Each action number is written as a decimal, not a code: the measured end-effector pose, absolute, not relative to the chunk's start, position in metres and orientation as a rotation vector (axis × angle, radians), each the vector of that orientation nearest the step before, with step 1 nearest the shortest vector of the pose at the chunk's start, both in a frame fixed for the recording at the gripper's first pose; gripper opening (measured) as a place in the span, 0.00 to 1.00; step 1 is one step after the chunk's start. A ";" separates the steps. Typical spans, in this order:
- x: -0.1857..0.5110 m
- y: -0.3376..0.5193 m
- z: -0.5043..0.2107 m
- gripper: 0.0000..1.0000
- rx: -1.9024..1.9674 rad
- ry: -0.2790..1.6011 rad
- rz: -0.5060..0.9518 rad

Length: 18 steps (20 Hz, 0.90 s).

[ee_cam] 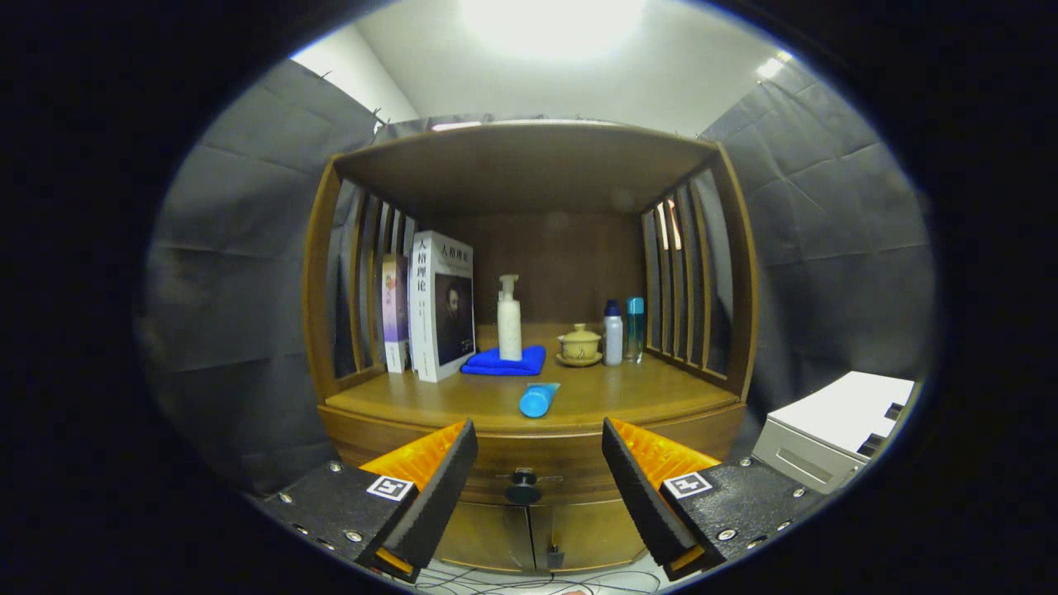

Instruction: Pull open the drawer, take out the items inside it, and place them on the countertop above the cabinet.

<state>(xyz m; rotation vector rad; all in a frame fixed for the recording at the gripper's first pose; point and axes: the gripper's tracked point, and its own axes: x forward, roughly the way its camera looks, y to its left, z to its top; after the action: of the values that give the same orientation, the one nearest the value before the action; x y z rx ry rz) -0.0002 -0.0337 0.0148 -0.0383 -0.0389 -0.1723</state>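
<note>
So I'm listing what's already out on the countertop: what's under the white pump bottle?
A folded blue cloth lies under the white pump bottle on the countertop. Anything beneath the cloth is hidden. The gripper is open, its fingers either side of the closed drawer's knob.

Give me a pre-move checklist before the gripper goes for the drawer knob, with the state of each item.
1. Fingers apart enough to take the knob: ok. The gripper is open and holds nothing.
2. Knob lined up: ok. The drawer knob sits between the fingers, a little beyond them.
3. Drawer shut, still to be pulled: ok. The drawer front lies flush under the countertop.
4. Landing room on the countertop: ok. Bare wood lies right of the blue tube, in front of the two bottles.
5. Tube near the front edge: not ok. It might roll when the drawer is tugged.
6. Drawer contents: cannot tell.
</note>
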 end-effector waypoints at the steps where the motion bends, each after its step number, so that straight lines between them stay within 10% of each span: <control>1: -0.007 -0.034 0.020 0.94 -0.025 -0.047 -0.169; 18: -0.045 -0.021 0.021 0.93 0.003 -0.047 -0.130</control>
<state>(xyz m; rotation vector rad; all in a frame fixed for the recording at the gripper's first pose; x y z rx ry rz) -0.0453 -0.0215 0.0208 0.0028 -0.0466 -0.1297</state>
